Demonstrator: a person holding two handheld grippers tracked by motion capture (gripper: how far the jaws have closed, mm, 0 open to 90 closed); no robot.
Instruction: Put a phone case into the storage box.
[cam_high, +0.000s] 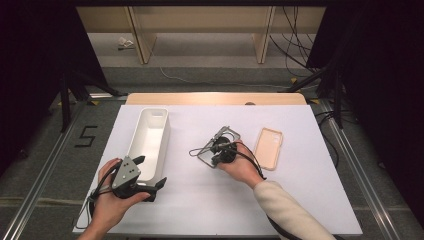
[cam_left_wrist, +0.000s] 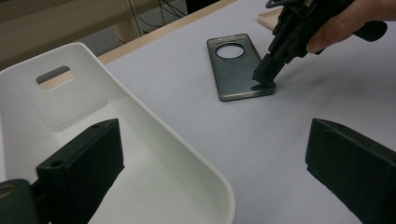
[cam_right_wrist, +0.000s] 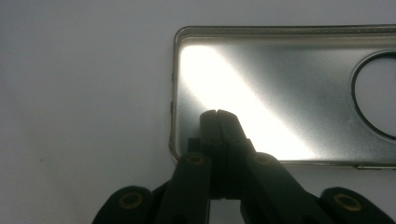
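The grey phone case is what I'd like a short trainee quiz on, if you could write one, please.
1. True or false: the right gripper has its jaws shut, tips down on the grey phone case.
2. What lies just past the grey case on its far side from the tray: A) a beige phone case, B) a cup, C) a sponge?
3. Which gripper hovers with jaws wide apart over the near end of the white tray?

Key:
1. True.
2. A.
3. The left gripper.

Two phone cases, one dark and one beige, one white bin, and two tongs.
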